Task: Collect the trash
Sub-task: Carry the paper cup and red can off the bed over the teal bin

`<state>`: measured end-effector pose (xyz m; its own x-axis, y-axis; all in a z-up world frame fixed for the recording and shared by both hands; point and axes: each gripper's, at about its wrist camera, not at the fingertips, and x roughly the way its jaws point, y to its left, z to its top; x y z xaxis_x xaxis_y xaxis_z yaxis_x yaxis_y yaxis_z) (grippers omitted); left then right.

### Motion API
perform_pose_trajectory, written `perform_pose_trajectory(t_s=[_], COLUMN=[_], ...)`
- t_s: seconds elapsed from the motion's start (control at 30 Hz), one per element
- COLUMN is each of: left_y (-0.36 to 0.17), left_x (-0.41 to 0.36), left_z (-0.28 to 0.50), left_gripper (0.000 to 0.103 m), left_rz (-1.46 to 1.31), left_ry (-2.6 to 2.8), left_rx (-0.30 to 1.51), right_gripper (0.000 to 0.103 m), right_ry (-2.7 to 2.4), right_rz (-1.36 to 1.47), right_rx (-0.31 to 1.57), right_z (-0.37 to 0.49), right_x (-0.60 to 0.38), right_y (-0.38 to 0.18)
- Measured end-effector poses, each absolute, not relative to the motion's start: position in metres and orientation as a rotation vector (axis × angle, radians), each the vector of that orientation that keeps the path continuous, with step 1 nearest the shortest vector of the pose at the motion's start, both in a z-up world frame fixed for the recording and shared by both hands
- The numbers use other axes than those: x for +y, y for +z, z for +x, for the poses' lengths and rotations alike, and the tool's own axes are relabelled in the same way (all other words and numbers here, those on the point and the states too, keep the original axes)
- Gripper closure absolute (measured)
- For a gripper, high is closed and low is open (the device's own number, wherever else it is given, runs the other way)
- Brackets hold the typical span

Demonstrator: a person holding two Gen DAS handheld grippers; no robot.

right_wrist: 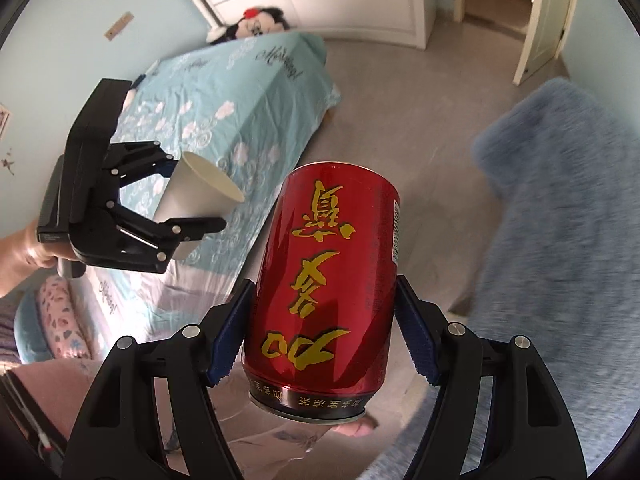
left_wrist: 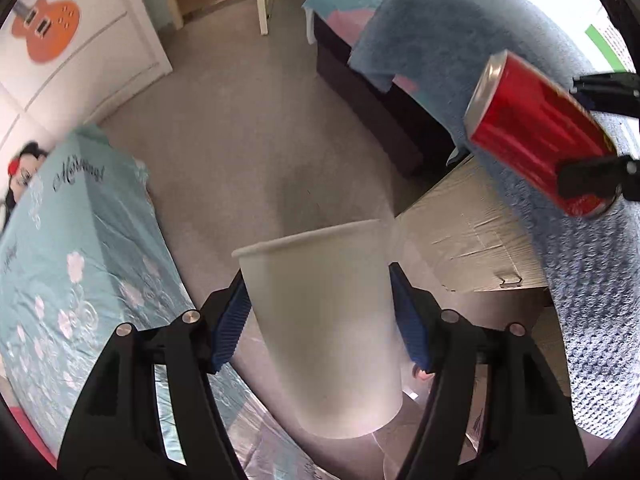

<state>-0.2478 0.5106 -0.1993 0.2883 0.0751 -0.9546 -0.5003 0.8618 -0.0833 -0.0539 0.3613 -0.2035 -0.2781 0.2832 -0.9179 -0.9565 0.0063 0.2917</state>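
A white paper cup [left_wrist: 324, 320] stands mouth-forward between the blue pads of my left gripper [left_wrist: 318, 280], which is shut on its sides. In the right wrist view the same cup [right_wrist: 208, 184] shows in the left gripper [right_wrist: 197, 194], held by a hand [right_wrist: 24, 248] at the left. My right gripper [right_wrist: 324, 284] is shut on a red drink can [right_wrist: 332, 240] with gold lettering, its base toward the camera. The left wrist view has that can [left_wrist: 532, 132] at the upper right, clamped by the right gripper [left_wrist: 570, 132]. Both are held in the air above grey floor [left_wrist: 248, 140].
A bed with a teal flowered cover [left_wrist: 80, 260] lies on the left, a plush toy [right_wrist: 256, 24] at its far end. On the right a blue fluffy blanket [left_wrist: 480, 40] drapes over furniture, with a wood-grain surface [left_wrist: 460, 232] below it. White wardrobe [left_wrist: 100, 40] and open door [right_wrist: 540, 40] stand beyond.
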Motion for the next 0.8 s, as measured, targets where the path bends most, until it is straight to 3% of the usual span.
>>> perform_pose_trajectory(t_s=[0.8], left_y=[-0.450], left_x=[0.558], left_z=[-0.263], left_gripper=[0.039], left_rz=[-0.622], left_ry=[0.287], left_rx=[1.360], right_gripper=[0.033], right_ry=[1.400], right_rz=[-0.892], right_rx=[1.581], right_z=[-0.089], right_x=[0.420], right_y=[-0.486])
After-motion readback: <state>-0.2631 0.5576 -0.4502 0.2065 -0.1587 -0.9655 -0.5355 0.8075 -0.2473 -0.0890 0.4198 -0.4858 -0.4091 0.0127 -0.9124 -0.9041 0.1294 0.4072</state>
